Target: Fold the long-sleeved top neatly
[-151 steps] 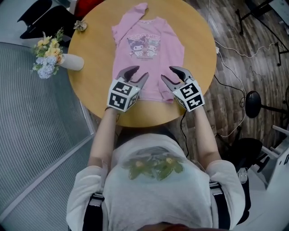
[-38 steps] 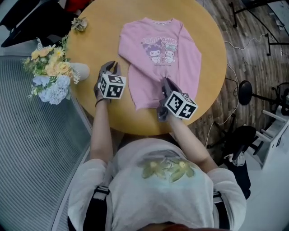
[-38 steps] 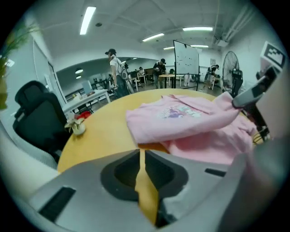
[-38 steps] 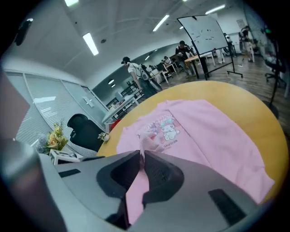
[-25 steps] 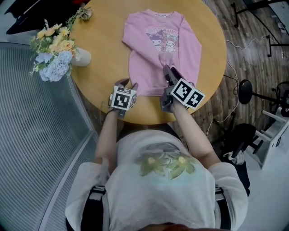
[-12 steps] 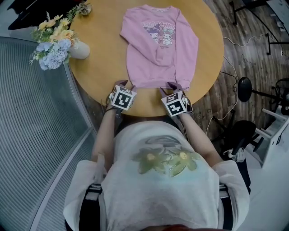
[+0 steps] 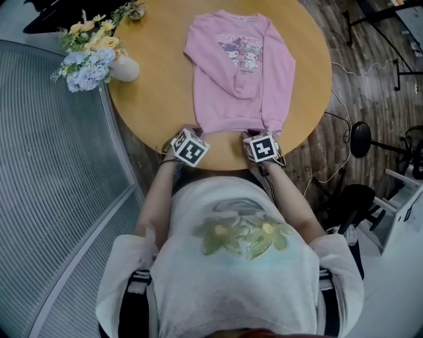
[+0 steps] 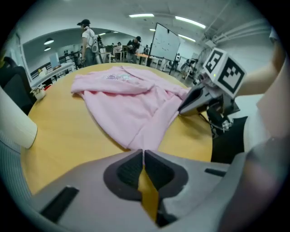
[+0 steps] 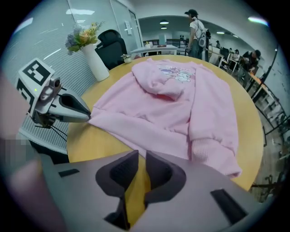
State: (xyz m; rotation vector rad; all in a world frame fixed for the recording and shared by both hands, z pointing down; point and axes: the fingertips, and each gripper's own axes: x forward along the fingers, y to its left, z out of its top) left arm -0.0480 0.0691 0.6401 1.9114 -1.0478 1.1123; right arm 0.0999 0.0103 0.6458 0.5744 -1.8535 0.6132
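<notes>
The pink long-sleeved top (image 7: 241,66) lies flat on the round wooden table (image 7: 152,92), print up, both sleeves laid over its front, hem toward me. My left gripper (image 7: 196,132) is at the hem's left corner. Its jaws have just been closing and in the left gripper view (image 8: 143,153) they pinch that corner of the top (image 8: 131,99). My right gripper (image 7: 253,134) is at the hem's right part, beside a sleeve cuff (image 9: 213,152). Its jaws (image 9: 141,156) have just been closing too, and they sit narrowly apart on the thick hem band.
A white vase of flowers (image 7: 92,56) stands at the table's far left, and a small dried flower (image 7: 137,8) lies at the back edge. The table's near edge runs right under both grippers. Cables and a black stand (image 7: 360,138) are on the floor to the right.
Both grippers came back to the table's near edge, the right one off the top's lower front, and their jaws closed on the hem. The top itself lies as before.
</notes>
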